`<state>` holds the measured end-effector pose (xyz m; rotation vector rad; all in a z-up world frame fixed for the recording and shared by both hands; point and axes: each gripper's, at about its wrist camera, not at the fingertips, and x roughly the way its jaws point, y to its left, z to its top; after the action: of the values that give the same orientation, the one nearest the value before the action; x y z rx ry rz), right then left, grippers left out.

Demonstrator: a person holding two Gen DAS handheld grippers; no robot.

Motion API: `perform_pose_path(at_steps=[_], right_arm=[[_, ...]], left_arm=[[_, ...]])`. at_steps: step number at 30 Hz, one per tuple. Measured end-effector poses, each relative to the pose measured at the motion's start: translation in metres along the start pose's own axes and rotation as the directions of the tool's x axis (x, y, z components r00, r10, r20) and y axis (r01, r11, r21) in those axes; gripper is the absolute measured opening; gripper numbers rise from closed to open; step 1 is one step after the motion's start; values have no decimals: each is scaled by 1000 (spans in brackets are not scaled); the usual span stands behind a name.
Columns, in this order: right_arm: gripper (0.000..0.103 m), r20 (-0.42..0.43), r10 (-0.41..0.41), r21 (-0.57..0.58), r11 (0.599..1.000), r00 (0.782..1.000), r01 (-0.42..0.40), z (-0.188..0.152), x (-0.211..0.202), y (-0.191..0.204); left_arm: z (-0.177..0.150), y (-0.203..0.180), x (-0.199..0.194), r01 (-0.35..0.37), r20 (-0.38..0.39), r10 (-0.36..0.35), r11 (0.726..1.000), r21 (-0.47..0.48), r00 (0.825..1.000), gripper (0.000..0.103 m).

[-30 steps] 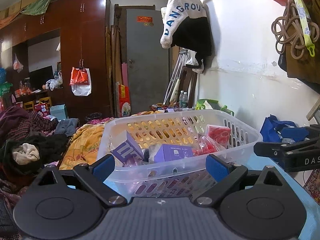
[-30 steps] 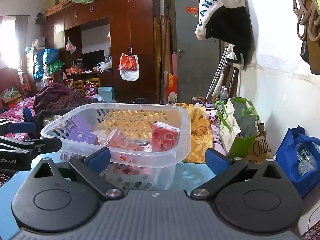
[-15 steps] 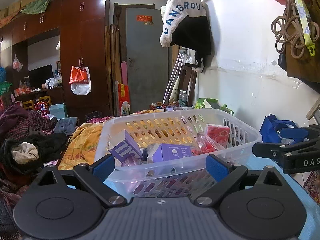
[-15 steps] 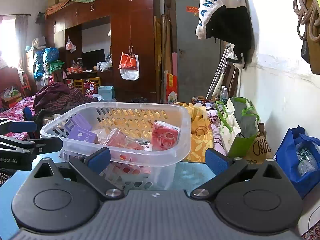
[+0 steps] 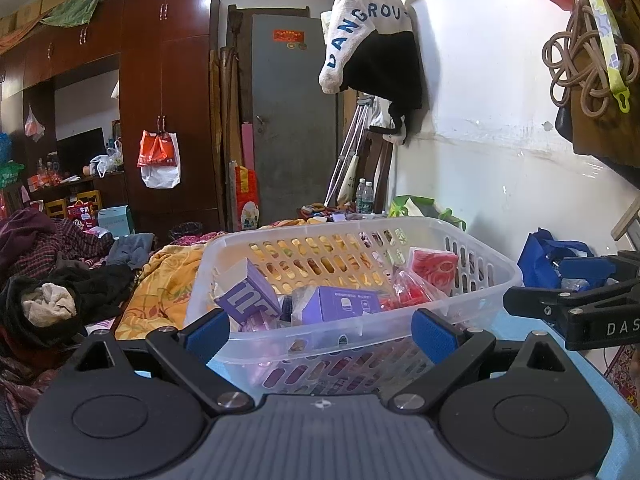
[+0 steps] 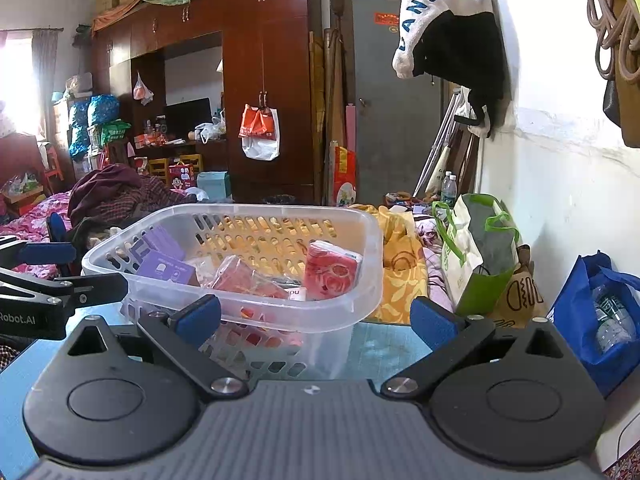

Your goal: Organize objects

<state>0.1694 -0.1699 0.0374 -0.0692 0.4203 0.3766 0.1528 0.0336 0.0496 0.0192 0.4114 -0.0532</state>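
A clear plastic basket point(image 5: 492, 264) point(image 6: 368, 240) stands on a blue table top point(image 6: 384, 344). Inside lie purple boxes point(image 5: 340, 304) point(image 6: 164, 266), red tissue packs point(image 5: 434, 266) point(image 6: 332, 270) and clear wrapped red packets point(image 6: 236, 276). My left gripper point(image 5: 320, 336) is open, its blue pads just in front of the basket's near wall, holding nothing. My right gripper point(image 6: 316, 316) is open and empty too, level with the basket's right corner. Each gripper shows at the edge of the other's view: the right gripper's finger point(image 5: 568, 304) on the right, the left gripper's finger point(image 6: 60, 284) on the left.
Beyond the table lie a yellow blanket point(image 5: 160, 284) and piled clothes point(image 5: 48, 264). A green-trimmed bag point(image 6: 476, 248) and a blue bag point(image 6: 592, 304) sit by the white wall on the right. A dark wardrobe point(image 5: 168, 100) and a grey door point(image 5: 292, 120) stand at the back.
The basket sits slightly lower and nearer in both views; both grippers have shifted only a little and stay open.
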Motion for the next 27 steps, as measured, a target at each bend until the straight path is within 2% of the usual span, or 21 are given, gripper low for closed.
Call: perform_pose_path(at_steps=[27], right_arm=[[103, -3, 7, 1, 1000, 1000, -7, -4, 1, 1]], left_arm=[[-6, -2, 7, 6, -15, -7, 1000, -13, 1000, 99]])
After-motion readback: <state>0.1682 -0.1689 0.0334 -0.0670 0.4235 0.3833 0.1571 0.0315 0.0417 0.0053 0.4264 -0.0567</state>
